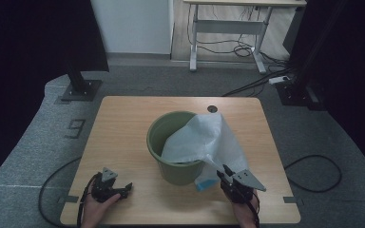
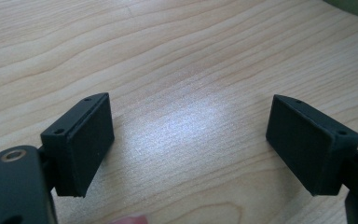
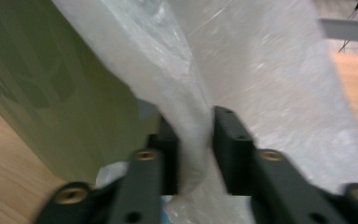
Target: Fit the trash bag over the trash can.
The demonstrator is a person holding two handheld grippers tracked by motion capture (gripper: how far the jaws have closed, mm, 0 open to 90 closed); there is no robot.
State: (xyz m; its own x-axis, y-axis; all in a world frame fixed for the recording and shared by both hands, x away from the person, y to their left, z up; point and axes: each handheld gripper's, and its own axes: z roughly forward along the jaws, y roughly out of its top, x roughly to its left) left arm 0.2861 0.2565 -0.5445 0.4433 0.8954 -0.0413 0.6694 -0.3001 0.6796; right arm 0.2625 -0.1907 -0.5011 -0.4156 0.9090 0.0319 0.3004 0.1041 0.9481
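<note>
The right hand-held gripper (image 1: 224,174) is clenched on a fold of the white plastic bag (image 1: 204,137); in the right gripper view the film (image 3: 193,140) is pinched between its two black jaws, though the picture is blurred and the exact line where the pads meet the plastic is hard to make out. Beyond and to the left of this hand-held gripper stands the green bucket (image 1: 173,142), in the middle of the worktop (image 1: 123,118); the bag hangs partly inside it and drapes over its near right rim, hiding that stretch of rim and much of the inside. Just to the left of the right hand-held gripper, at the foot of the bucket, a small blue thing (image 1: 204,184) peeps out from under the bag; most of it is covered, and what it is cannot be told. The bucket's wall (image 3: 60,102) is cut off by the top and left edges of the right gripper view.

The left hand-held gripper (image 1: 126,188) is released, jaws wide apart over bare wood (image 2: 182,116), well apart from the bucket; the hand (image 1: 95,211) holding it is cut off by the lower edge of the high view.
</note>
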